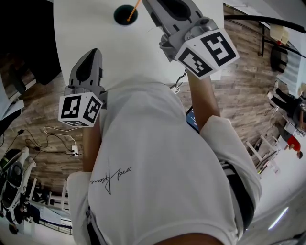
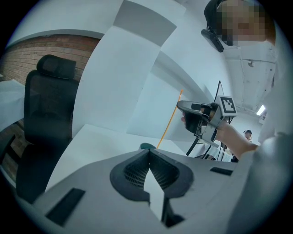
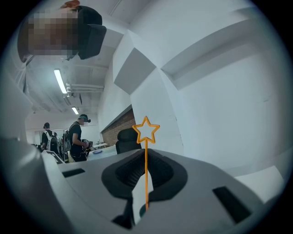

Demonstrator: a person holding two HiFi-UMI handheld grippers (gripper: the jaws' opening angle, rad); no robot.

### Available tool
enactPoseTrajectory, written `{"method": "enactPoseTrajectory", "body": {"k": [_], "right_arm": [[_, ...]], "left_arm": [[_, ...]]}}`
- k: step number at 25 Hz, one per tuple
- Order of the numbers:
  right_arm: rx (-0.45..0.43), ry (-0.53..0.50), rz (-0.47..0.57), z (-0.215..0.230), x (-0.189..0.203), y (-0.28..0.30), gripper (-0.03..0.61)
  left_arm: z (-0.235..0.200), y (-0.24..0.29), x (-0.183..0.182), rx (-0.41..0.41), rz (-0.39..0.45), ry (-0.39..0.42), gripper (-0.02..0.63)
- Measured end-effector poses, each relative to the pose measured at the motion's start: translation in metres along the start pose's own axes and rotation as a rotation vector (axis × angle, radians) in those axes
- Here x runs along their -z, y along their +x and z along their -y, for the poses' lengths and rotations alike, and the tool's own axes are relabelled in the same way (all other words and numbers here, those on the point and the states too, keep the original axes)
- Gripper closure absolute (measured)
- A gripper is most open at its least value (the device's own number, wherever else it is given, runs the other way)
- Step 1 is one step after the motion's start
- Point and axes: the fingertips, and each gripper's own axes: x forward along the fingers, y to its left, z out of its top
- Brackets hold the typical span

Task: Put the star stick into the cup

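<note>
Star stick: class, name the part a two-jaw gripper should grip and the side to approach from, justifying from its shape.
Grip the star stick by its straight shaft below the star, jaws closing across it from the side, as the right gripper does. The star's open outline looks awkward to pinch; this leaves the lower end free for the cup.

Star stick (image 3: 146, 129): orange. Cup (image 1: 125, 15), 12 o'clock in head view: dark green. Surface (image 1: 86, 28): white. Left gripper (image 2: 149, 151) & right gripper (image 3: 145, 155): grey, black inside jaws. Marker cube (image 1: 80, 109) on each: blk/wht squares. Shirt (image 1: 158, 158): white w/ black script. Floor (image 1: 38, 103): brown wood planks.
</note>
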Motion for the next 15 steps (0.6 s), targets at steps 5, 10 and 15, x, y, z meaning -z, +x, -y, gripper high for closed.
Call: {"method": "enactPoseTrajectory", "body": {"k": [5, 10, 15], "right_arm": [[0.001, 0.006, -0.015, 0.000, 0.009, 0.005, 0.555], [0.007, 0.013, -0.028, 0.002, 0.016, 0.009, 0.555], [0.017, 0.010, -0.037, 0.005, 0.022, 0.012, 0.556]], "left_arm": [[-0.004, -0.003, 0.004, -0.006, -0.008, -0.008, 0.606], [-0.008, -0.003, 0.005, -0.009, -0.012, -0.015, 0.606], [-0.010, -0.002, 0.006, -0.009, -0.016, -0.025, 0.606]]}}
